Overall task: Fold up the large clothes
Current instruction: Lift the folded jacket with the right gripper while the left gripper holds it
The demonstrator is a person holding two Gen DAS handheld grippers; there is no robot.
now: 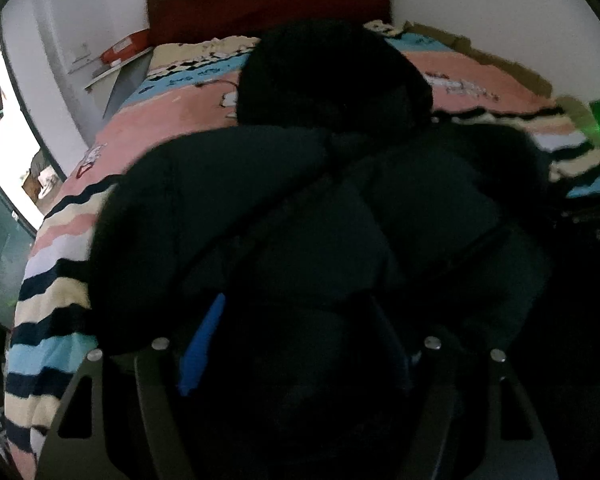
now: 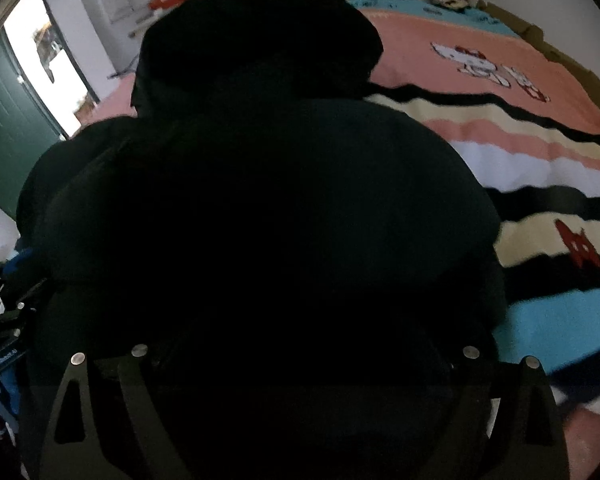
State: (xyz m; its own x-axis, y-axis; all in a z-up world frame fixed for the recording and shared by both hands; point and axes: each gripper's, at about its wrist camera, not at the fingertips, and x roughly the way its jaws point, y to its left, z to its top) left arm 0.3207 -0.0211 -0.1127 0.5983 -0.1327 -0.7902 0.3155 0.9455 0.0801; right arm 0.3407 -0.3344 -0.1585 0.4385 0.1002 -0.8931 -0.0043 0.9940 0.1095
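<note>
Bed (image 1: 148,120) fills both views, covered by a knitted-looking blanket (image 2: 520,152) in wavy bands of pink, cream, black, white and blue, with a cartoon cat figure worked into the pink field toward the headboard (image 1: 268,4) end; the headboard is a dark red panel against a pale wall. On the blanket, toward the foot edge and roughly mid-width, lies the black padded jacket (image 1: 300,216), puffy and matte, its quilted sections bulging into rounded lobes with stitched seams between them; the hood (image 1: 332,76) is a rounded dome pointing toward the headboard. Judging by its compact, stacked outline, the sides or sleeves appear already brought in over the body (hard to confirm, the fabric is nearly featureless in the dim light), and a lengthwise fold toward the hood probably remains. Left gripper (image 1: 296,340) hangs over the near end of the jacket, its blue-padded fingers (image 1: 204,344) spread wide with jacket bulk between them; no clamping shows. Right gripper (image 2: 304,360) likewise stands wide apart over the dark cloth, fingertips lost in shadow, and whether the pads touch fabric I cannot tell.
</note>
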